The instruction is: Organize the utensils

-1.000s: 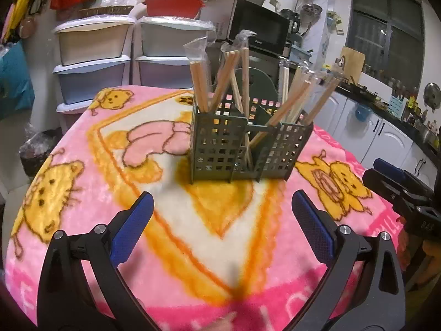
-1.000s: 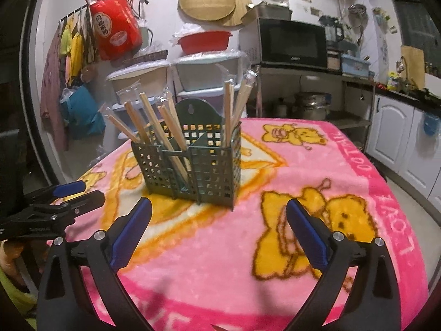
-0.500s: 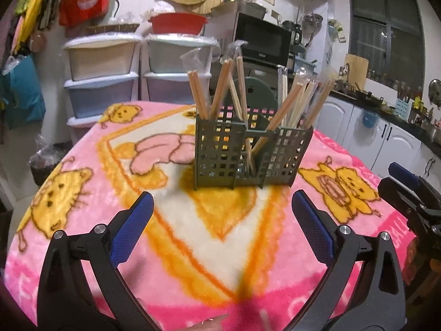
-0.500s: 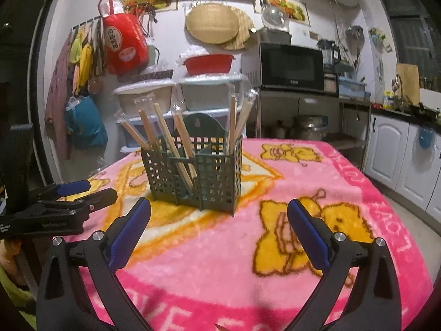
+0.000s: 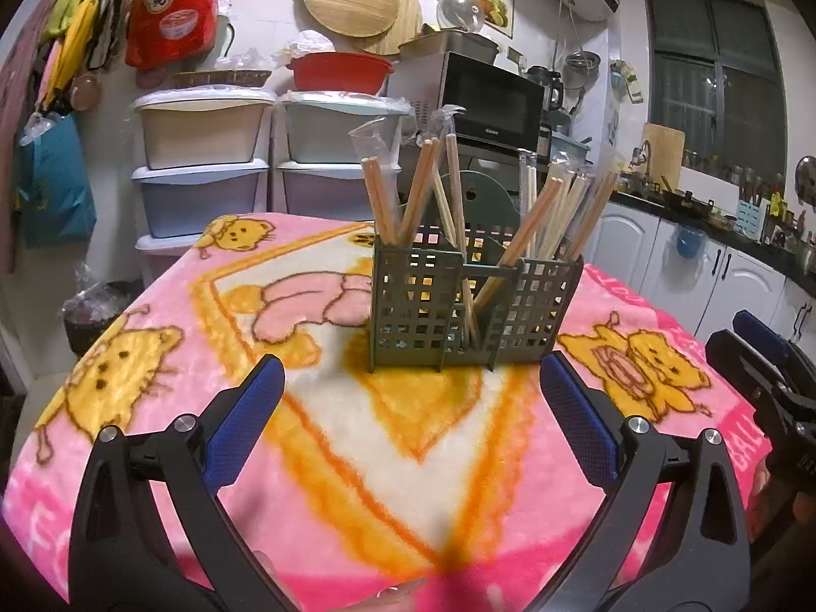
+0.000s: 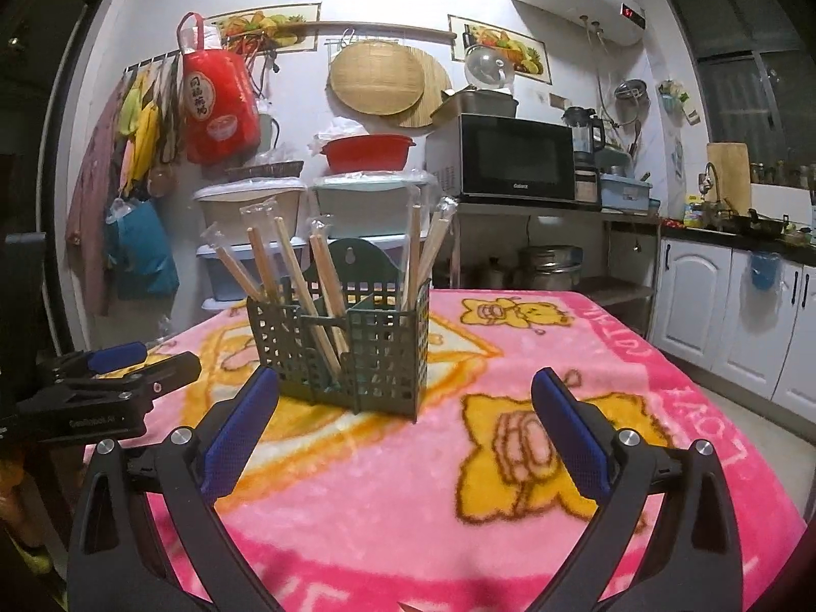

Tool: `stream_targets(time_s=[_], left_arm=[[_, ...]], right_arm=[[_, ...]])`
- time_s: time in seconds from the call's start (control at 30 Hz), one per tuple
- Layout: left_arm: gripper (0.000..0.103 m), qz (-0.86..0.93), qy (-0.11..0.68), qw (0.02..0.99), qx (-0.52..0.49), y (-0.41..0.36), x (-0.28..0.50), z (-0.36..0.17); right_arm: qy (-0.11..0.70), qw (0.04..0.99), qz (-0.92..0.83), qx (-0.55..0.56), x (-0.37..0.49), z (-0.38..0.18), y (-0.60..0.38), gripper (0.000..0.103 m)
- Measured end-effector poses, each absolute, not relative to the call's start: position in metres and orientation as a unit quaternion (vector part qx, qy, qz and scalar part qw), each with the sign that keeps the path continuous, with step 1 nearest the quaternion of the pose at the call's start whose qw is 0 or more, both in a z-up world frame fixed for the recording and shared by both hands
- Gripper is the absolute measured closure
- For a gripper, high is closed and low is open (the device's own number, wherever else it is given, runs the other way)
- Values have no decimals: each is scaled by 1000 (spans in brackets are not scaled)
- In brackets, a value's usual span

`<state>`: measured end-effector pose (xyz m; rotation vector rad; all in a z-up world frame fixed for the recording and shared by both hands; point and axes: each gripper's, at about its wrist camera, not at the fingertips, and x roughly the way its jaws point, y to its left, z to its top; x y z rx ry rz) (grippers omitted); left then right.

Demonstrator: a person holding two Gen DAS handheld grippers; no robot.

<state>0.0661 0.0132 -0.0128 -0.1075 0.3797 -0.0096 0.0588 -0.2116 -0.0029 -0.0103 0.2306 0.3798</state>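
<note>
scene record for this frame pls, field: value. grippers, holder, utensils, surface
left gripper: open, empty, held back from the holder
right gripper: open, empty, also short of the holder
holder: green grid caddy, upright, several compartments
chopsticks: wooden, many in clear sleeves, standing and leaning in the holder
loose utensils: none visible on the blanket
blanket: pink with yellow cartoon figures, covers the table
background: microwave, stacked drawers

The microwave reads "Galanz" on its lower front. The pink blanket carries the letters "LOVA" at its right edge. The red bag, far left, bears Chinese characters.
</note>
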Motion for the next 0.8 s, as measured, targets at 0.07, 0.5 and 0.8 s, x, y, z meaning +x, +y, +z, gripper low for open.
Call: stream_targets(time_s=[0.07,0.5,0.8], left_arm=[[11,-6,188,981,-53,13,65,-13],[11,-6,180,982,-51,12,62,-13],[11,-5,180,982,-52,12,62,-13]], right_arm=[[115,975,190,-5,59,-4,-212,7],[110,976,186,-2,54,-2,-214,7],[110,977,185,-2,54,-2,-214,6]])
